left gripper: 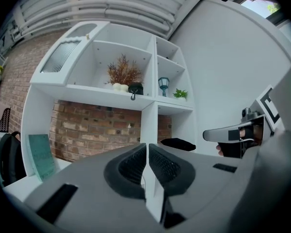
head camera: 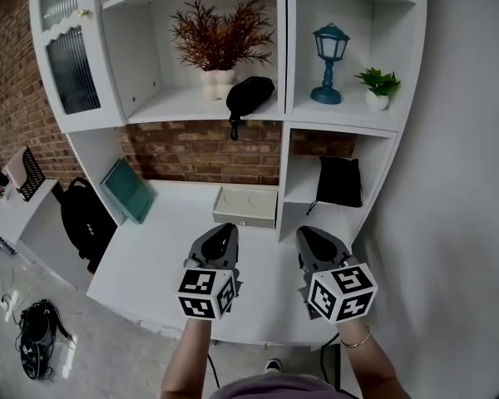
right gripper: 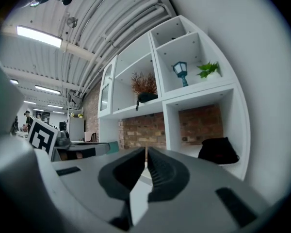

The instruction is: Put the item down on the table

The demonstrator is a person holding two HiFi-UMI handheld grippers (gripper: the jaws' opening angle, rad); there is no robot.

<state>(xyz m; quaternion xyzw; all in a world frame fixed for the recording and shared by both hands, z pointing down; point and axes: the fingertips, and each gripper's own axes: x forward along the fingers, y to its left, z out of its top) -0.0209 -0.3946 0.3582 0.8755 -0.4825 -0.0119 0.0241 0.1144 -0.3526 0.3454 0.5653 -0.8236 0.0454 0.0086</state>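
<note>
Both grippers hover side by side over the white table, pointing toward the shelf unit. My left gripper is shut, its ribbed pads nearly touching, and nothing lies between them. My right gripper is also shut and empty, its jaws meeting at the tips. A small white box sits on the table just beyond the left gripper. A black pouch lies on the shelf above. A black bag rests in the lower right cubby.
A white shelf unit backs the table, holding a dried plant, a blue lantern and a small green plant. A teal board leans at the table's left. A black backpack stands on the floor to the left.
</note>
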